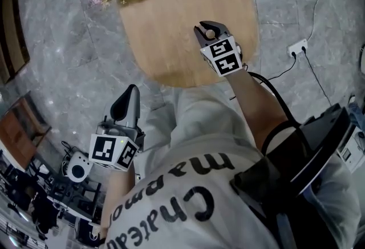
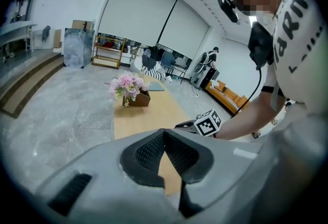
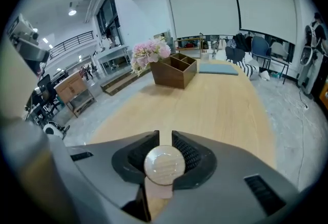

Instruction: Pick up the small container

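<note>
Right gripper view looks straight at the right hand-held gripper, whose two dark ribbed pads are clamped on the small container. The container is a pale, round piece with a ringed wooden top, and it sits squarely between the jaws, one pad on each side, filling the gap. Past it the light wooden desk runs away toward a brown wooden box and a bunch of pink flowers at the far end.

From the head view, the right hand-held gripper reaches out over the near right part of the desk, and the small container shows as a small tan knob at its tip. Whether the container rests on the desk or is raised off it cannot be told.

The left hand-held gripper is well apart from the container, to the near left, off the desk and above the grey marble floor. In its own view the left hand-held gripper has its jaws together at the tips, with nothing between them. Beyond them lie the desk and the flowers.
</note>
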A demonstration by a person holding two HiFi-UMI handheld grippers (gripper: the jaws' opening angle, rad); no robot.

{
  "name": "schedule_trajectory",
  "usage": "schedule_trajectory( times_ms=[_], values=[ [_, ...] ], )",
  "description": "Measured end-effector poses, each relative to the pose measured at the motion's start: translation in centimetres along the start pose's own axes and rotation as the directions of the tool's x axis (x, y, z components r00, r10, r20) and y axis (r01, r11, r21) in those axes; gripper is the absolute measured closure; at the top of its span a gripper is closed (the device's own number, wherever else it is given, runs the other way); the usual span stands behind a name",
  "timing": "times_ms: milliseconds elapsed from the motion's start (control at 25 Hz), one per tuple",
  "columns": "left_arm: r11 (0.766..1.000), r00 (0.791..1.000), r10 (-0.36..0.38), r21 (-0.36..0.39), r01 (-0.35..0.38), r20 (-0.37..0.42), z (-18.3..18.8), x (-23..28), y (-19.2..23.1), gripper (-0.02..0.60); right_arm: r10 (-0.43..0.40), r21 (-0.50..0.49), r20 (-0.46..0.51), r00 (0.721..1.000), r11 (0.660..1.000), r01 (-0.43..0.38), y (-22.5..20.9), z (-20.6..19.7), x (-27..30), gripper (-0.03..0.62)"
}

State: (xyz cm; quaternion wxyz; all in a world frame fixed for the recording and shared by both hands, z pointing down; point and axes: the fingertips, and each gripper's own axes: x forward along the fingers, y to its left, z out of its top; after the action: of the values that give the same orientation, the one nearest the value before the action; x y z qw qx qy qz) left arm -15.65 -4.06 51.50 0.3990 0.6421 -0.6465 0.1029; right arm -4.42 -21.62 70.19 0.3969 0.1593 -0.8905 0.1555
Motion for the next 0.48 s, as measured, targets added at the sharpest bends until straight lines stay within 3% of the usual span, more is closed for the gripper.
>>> schedule_trajectory(
  times_ms=[360,480],
  values=[
    [1.0,0.995,0.027,-0.018,-0.025,0.094,2.5,-1.9,0.3,0.568,-0.005,0.12,-0.014,1.0,0.993,0.006,0.4,1.5,-4.3,0.517],
    [1.0,0.992,0.005,0.028,-0.008,0.128,4.5,-1.8,0.2,0.568,-0.024,0.146,0.039,0.999,0.989,0.018,0.2,3.7,-6.4,0.517]
  ],
)
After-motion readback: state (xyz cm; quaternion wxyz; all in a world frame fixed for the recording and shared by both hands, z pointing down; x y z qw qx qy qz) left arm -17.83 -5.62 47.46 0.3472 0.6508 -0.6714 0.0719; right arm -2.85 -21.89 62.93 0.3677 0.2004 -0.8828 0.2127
